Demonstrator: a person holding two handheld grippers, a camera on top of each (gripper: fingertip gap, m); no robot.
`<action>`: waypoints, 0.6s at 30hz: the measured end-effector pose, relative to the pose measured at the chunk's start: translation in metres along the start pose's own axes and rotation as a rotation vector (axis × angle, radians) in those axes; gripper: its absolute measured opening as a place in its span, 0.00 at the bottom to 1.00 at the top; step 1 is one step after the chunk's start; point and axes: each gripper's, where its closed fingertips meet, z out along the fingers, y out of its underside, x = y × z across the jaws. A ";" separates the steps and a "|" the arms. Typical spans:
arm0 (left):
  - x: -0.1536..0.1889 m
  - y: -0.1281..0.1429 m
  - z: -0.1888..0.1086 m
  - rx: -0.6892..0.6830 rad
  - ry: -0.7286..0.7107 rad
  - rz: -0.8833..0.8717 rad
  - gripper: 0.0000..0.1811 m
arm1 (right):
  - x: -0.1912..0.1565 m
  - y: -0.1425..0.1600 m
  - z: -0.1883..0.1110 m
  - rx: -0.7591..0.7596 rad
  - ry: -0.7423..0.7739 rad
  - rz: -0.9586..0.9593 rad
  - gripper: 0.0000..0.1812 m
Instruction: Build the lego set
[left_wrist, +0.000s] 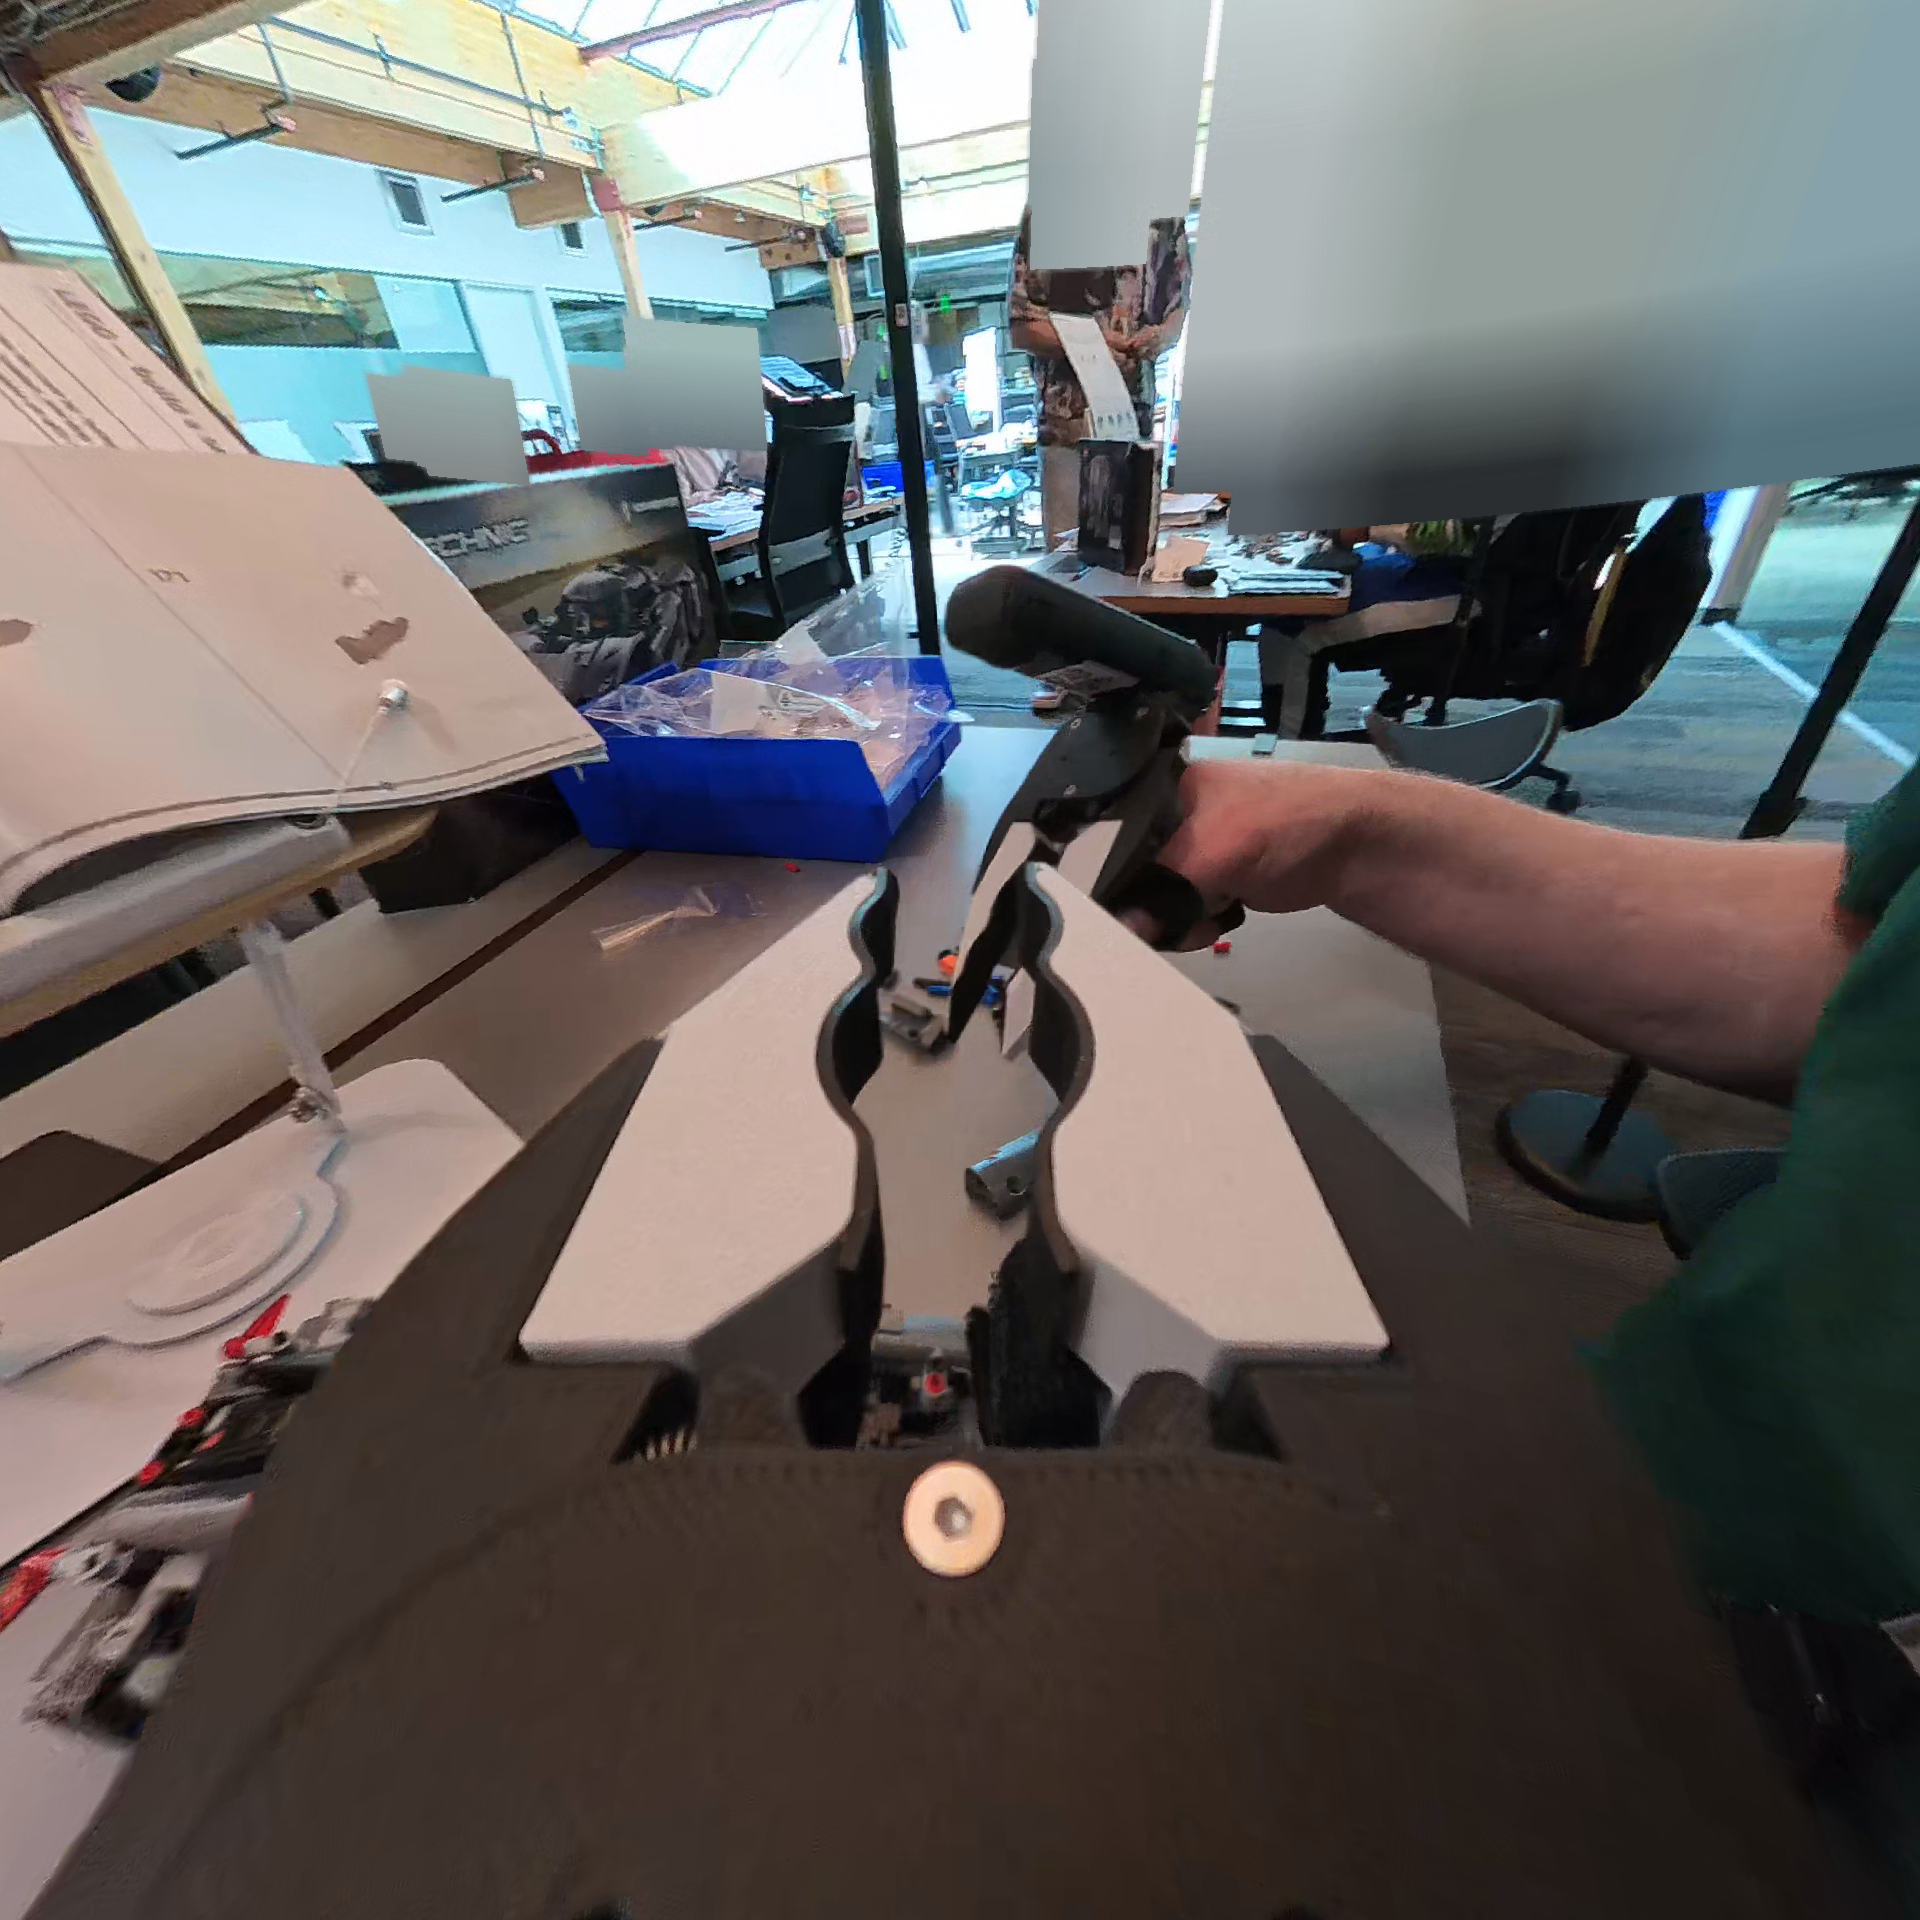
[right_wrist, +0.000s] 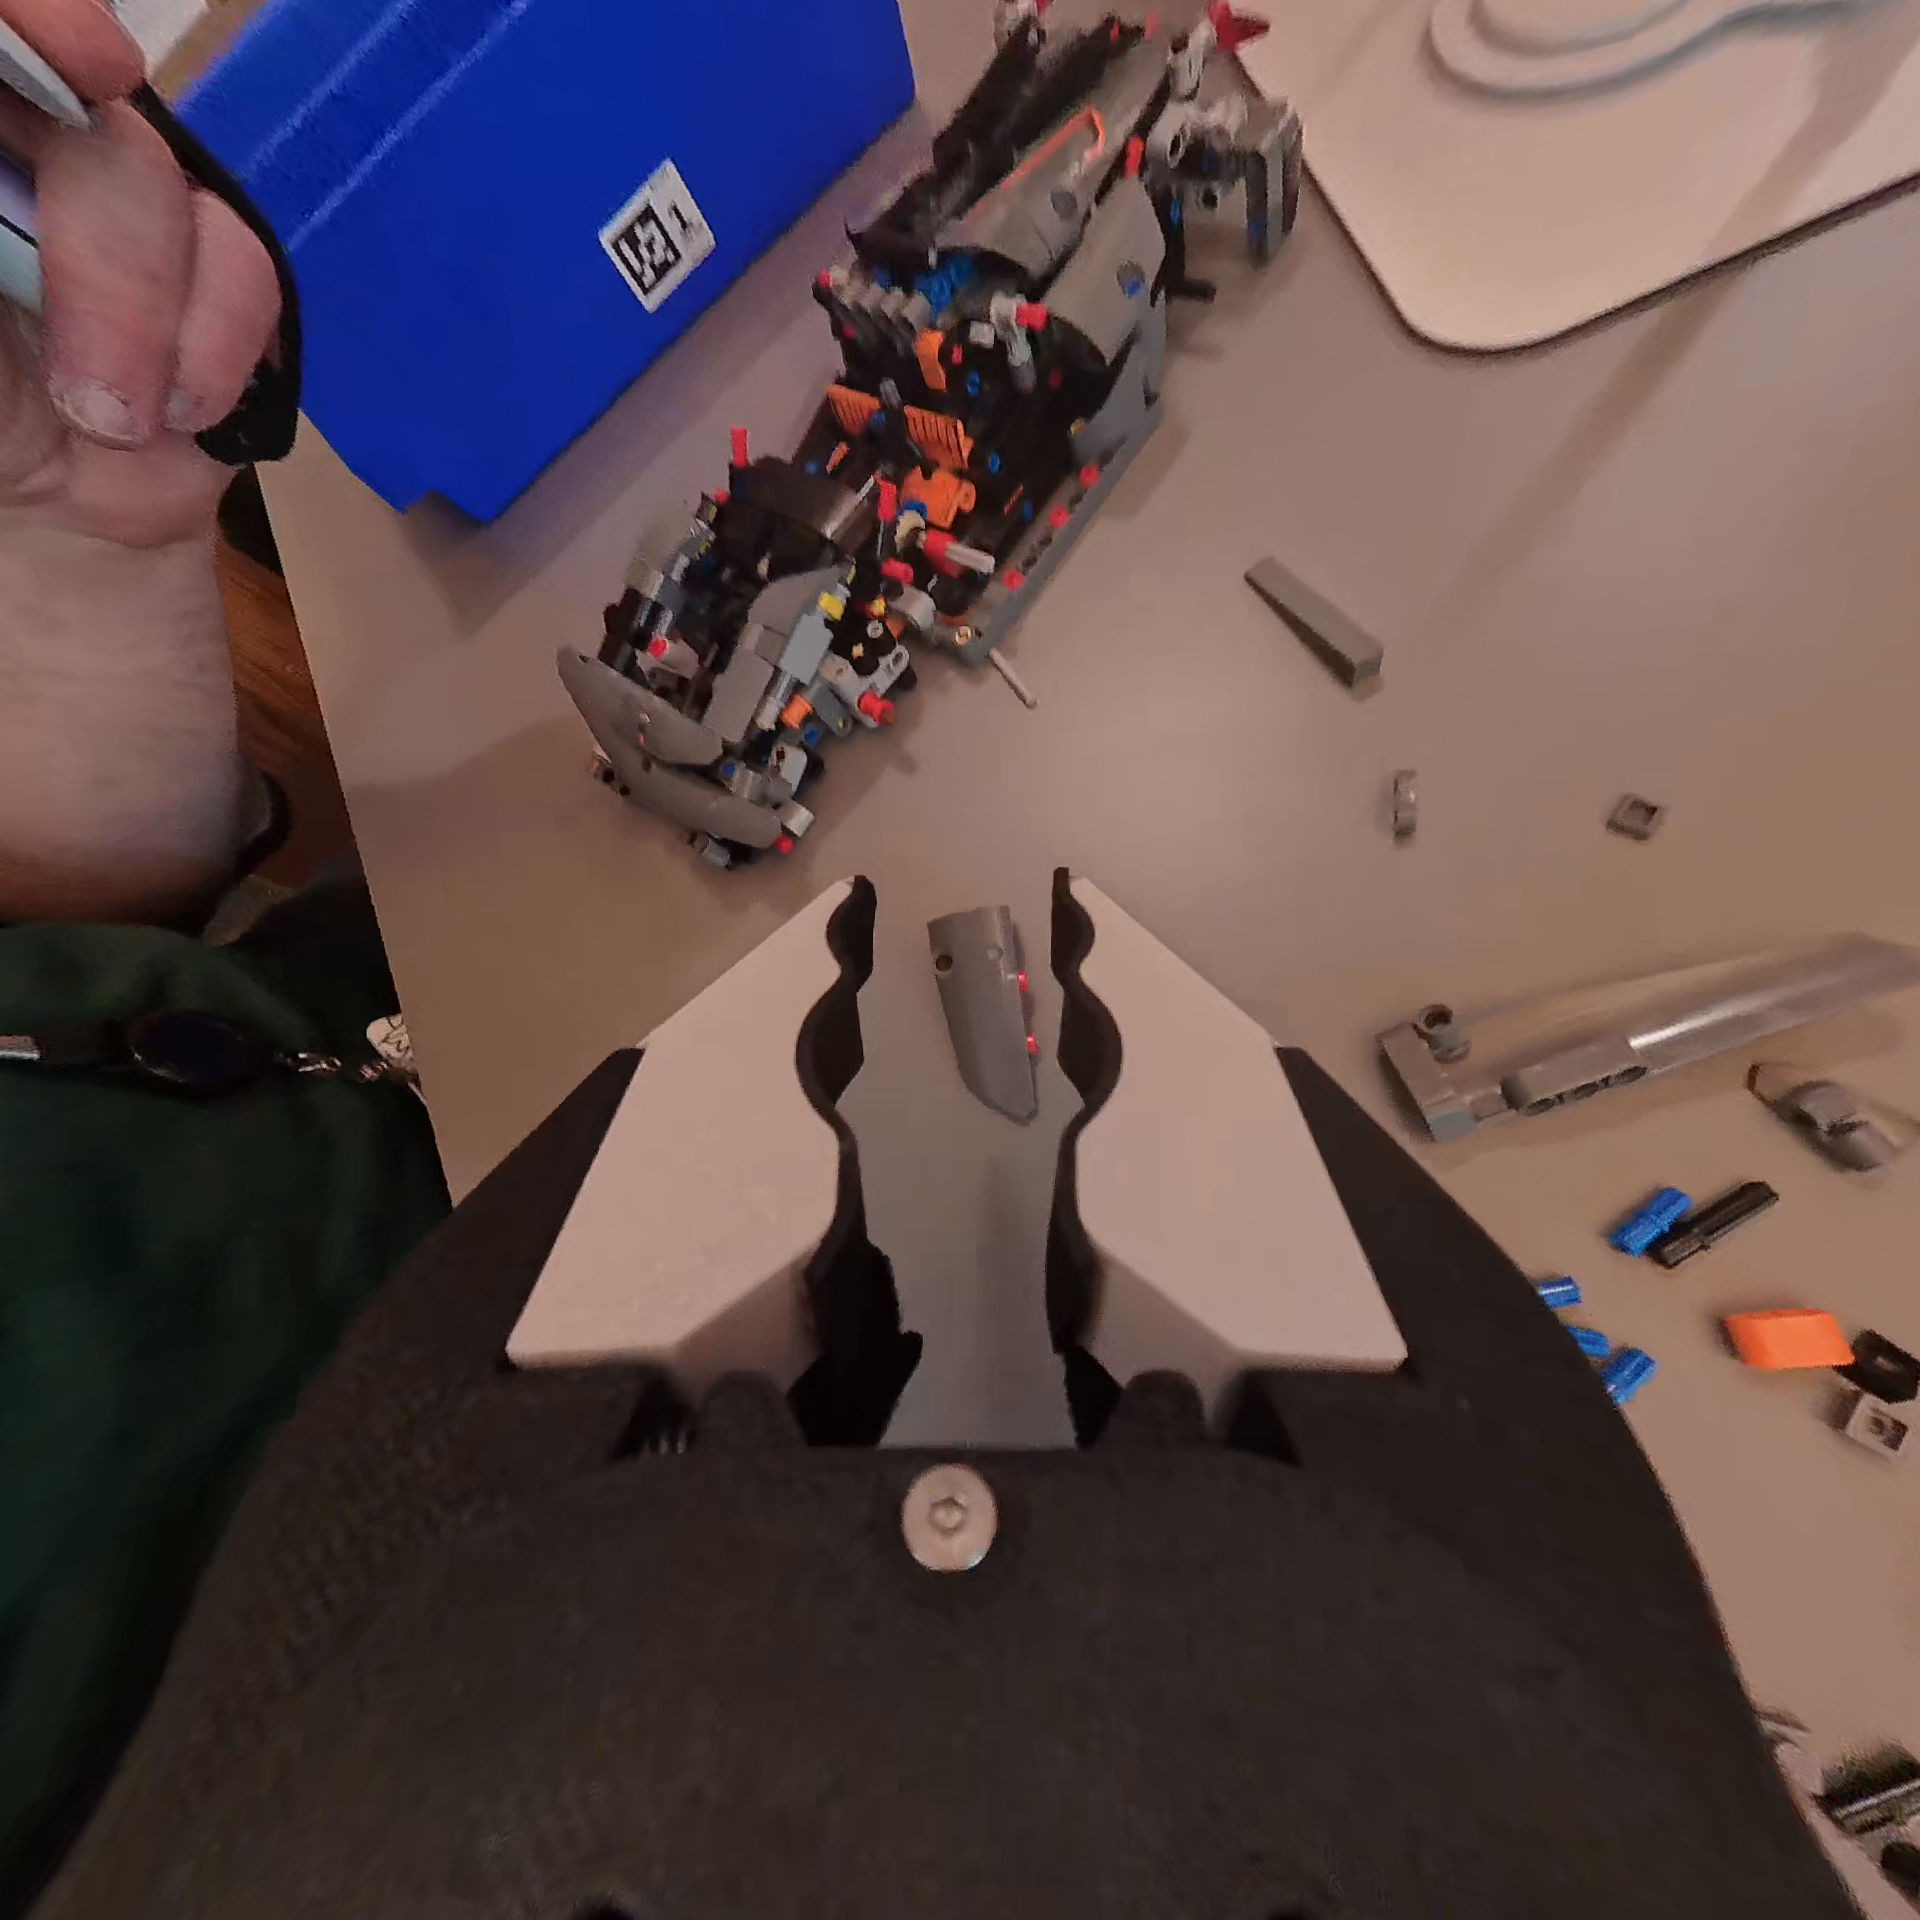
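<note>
The partly built grey, black and orange Lego model (right_wrist: 883, 468) lies on the grey table; its edge shows low left in the left wrist view (left_wrist: 156, 1507). My right gripper (right_wrist: 961, 894) is open, tips down at the table. A curved grey panel piece (right_wrist: 987, 1018) lies between its fingers, close to the right-hand one. My left gripper (left_wrist: 961, 894) is open and empty, above the table. A small grey connector (left_wrist: 1003, 1174) lies on the table below the gap between its fingers. The right gripper (left_wrist: 977, 1039) shows farther off in the left wrist view, among small loose pieces.
A blue bin (right_wrist: 520, 208) with clear bags (left_wrist: 790, 707) stands behind the model. An open instruction booklet (left_wrist: 260, 665) sits on a stand at left. A long grey assembly (right_wrist: 1662, 1029), a grey beam (right_wrist: 1314, 623), blue pins (right_wrist: 1647, 1218) and an orange piece (right_wrist: 1787, 1338) lie at right. Tip to tip, the grippers are about 20 cm apart.
</note>
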 end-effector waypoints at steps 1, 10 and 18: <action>-0.003 -0.004 -0.006 0.002 -0.019 0.012 0.11 | -0.002 -0.004 -0.002 0.017 -0.001 -0.006 0.18; -0.078 -0.019 -0.126 -0.141 -0.443 0.161 0.11 | -0.016 -0.025 -0.006 0.100 0.006 -0.095 0.16; -0.129 -0.006 -0.277 -0.329 -0.879 0.154 0.11 | -0.025 -0.045 -0.008 0.172 0.001 -0.163 0.15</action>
